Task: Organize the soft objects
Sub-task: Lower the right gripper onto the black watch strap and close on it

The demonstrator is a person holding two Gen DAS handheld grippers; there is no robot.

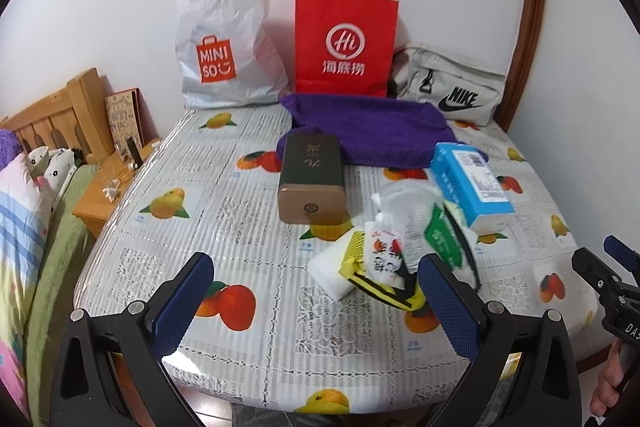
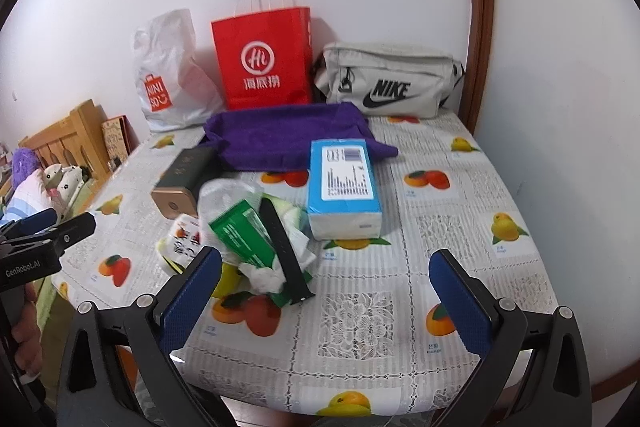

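Nearest the cameras, both hand-held grippers hover over the near edge of a table (image 1: 256, 359) covered in a fruit-print cloth. The left gripper (image 1: 316, 291) has its blue-padded fingers spread wide with nothing between them. The right gripper (image 2: 326, 287) is likewise spread wide and empty.

Just beyond the left gripper's right finger lies a jumbled pile of soft items: a white and yellow packet (image 1: 352, 269), a small printed pouch (image 1: 386, 259), a green packet (image 2: 244, 239), a crumpled clear plastic bag (image 2: 228, 193) and a black strap (image 2: 284, 251) draped across them. Touching the pile on its far right is a blue tissue pack (image 2: 344, 183). To the pile's far left, a dark box with a bronze end (image 1: 312, 179) lies on its side.

Farther back, a purple cloth (image 1: 368, 131) is spread out, its near edge under the box and the tissue pack.

Against the far wall stand a white MINISO plastic bag (image 1: 224, 47) on the left, a red paper bag (image 1: 346, 43) in the middle and a grey Nike bag (image 1: 452, 87) on the right.
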